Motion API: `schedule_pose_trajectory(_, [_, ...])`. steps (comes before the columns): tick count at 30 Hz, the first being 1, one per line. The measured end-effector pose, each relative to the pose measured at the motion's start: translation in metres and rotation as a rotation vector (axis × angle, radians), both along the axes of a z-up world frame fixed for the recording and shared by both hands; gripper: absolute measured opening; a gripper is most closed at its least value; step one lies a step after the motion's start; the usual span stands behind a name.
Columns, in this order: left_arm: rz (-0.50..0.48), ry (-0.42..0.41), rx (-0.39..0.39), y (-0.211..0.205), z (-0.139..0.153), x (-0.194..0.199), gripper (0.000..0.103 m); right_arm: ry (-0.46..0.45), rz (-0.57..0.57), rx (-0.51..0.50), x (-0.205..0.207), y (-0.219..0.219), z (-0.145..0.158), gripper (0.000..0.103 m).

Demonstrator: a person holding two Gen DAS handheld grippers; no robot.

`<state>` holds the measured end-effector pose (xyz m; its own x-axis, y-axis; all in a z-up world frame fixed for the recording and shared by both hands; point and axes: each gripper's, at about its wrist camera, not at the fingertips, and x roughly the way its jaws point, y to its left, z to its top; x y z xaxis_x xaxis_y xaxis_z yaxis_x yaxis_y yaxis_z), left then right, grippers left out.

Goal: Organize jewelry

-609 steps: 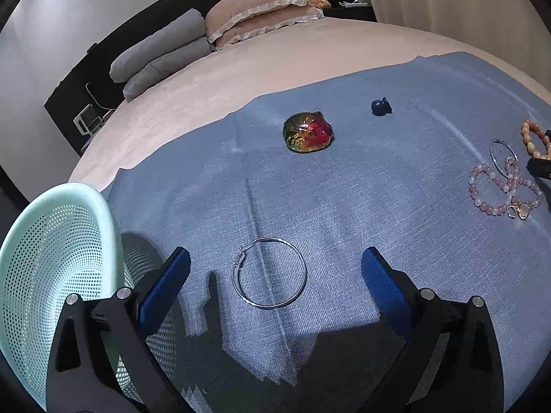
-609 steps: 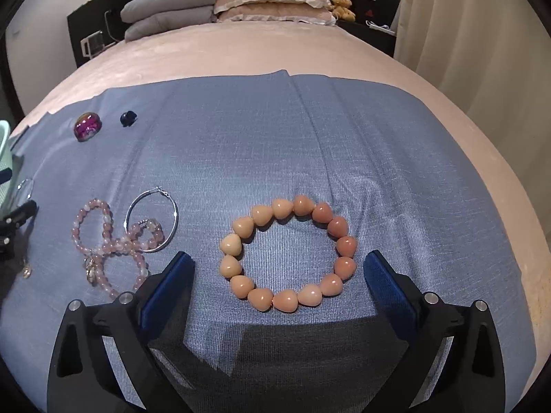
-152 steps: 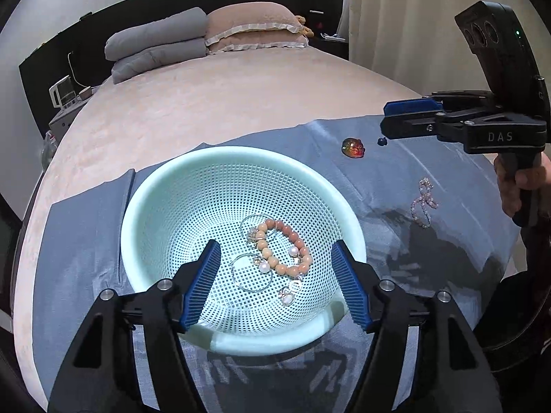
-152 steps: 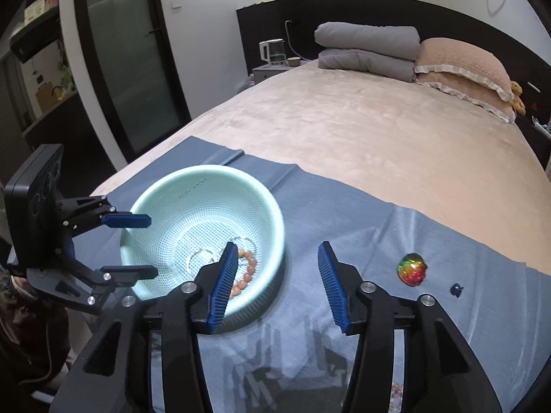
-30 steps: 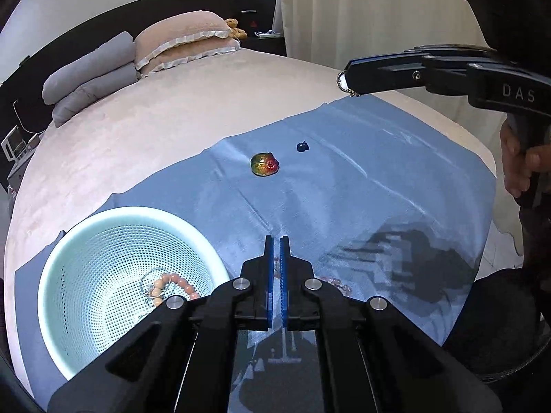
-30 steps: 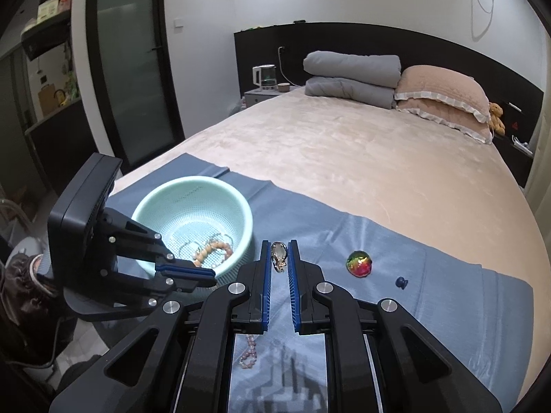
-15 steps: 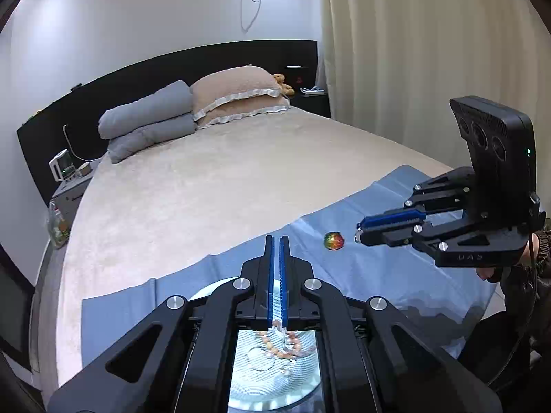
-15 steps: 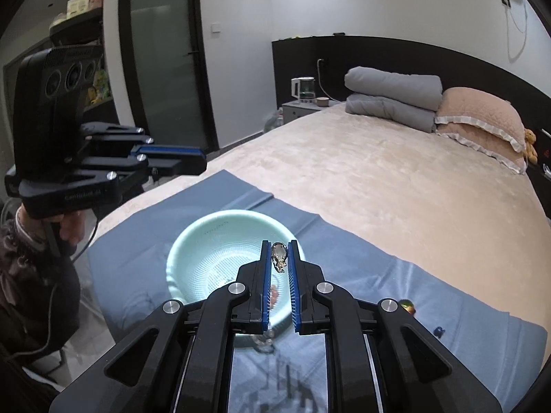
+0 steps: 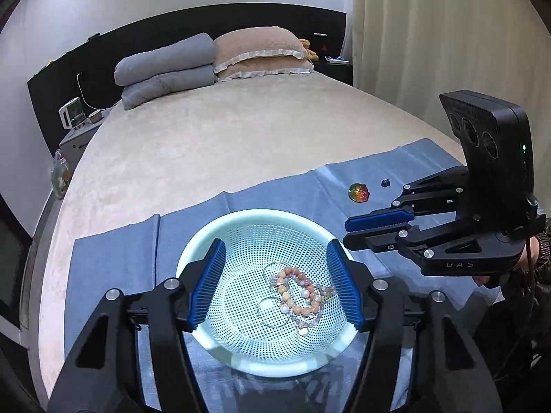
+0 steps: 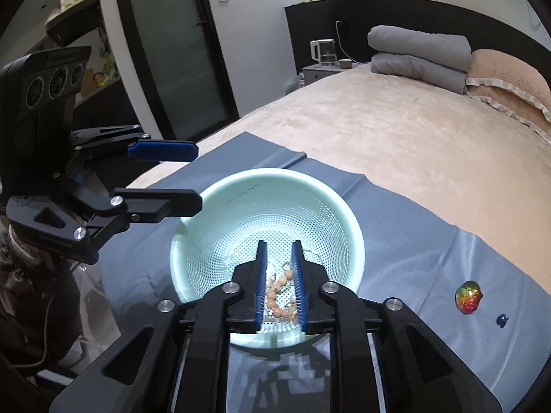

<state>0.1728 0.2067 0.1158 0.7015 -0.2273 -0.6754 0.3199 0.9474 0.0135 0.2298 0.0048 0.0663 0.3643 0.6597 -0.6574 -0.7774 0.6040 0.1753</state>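
A mint-green perforated basket (image 9: 220, 230) sits on a blue cloth (image 9: 113, 261) on the bed. It holds a peach bead bracelet (image 9: 292, 292), a pink bead bracelet and silver hoops. My left gripper (image 9: 275, 282) is open and empty above the basket. My right gripper (image 10: 279, 285) is open a little and empty over the basket (image 10: 347, 220); it also shows in the left wrist view (image 9: 375, 230). An iridescent brooch (image 9: 359, 192) and a small dark blue piece (image 9: 385, 182) lie on the cloth to the right.
The beige bed (image 9: 220, 130) stretches behind, with grey and pink pillows (image 9: 206, 58) at the headboard. A kettle stands on a nightstand (image 10: 323, 55). Curtains hang at the right (image 9: 430, 34). A glass door stands at the left (image 10: 172, 51).
Both grippers have opened above the basket. The pink bracelet that hung from them now lies in the basket with the other jewelry.
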Motion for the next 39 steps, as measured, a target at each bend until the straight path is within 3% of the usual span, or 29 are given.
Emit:
schedule_pose_trajectory(1, [0.003,0.001,0.001,0.001,-0.001,0.000,0.070,0.005,-0.010,0.012,0.001,-0.002,0.000,0.036])
schedule_pose_trajectory(3, [0.027,-0.011,0.025,0.005,-0.003,0.000,0.093,-0.001,-0.047,0.018,0.003,-0.009,-0.002,0.058])
schedule_pose_trajectory(5, [0.063,-0.008,0.050,0.010,-0.009,0.003,0.095,0.034,-0.092,0.015,0.010,-0.014,-0.009,0.064])
schedule_pose_trajectory(9, [0.135,0.075,0.020,0.033,-0.033,0.015,0.095,0.121,-0.174,-0.005,0.026,-0.021,-0.037,0.066])
schedule_pose_trajectory(13, [0.148,0.152,-0.008,0.043,-0.063,0.019,0.095,0.200,-0.224,-0.040,0.035,-0.020,-0.070,0.066])
schedule_pose_trajectory(14, [0.139,0.171,-0.015,0.043,-0.070,0.020,0.091,0.211,-0.234,-0.052,0.037,-0.019,-0.077,0.061])
schedule_pose_trajectory(17, [0.129,0.240,-0.007,0.038,-0.090,0.024,0.070,0.302,-0.208,-0.054,0.039,-0.012,-0.098,0.027])
schedule_pose_trajectory(21, [0.143,0.235,0.004,0.032,-0.090,0.023,0.069,0.269,-0.208,-0.089,0.030,-0.011,-0.092,0.027])
schedule_pose_trajectory(24, [0.112,0.217,-0.010,0.024,-0.077,0.017,0.068,0.248,-0.223,-0.051,0.022,-0.029,-0.075,0.027])
schedule_pose_trajectory(31, [-0.009,0.157,-0.002,-0.045,-0.055,0.005,0.068,0.152,-0.335,-0.052,-0.008,-0.100,-0.032,0.027])
schedule_pose_trajectory(39, [-0.096,0.214,-0.027,-0.126,-0.091,0.012,0.068,0.163,-0.478,-0.101,-0.026,-0.188,-0.051,0.029])
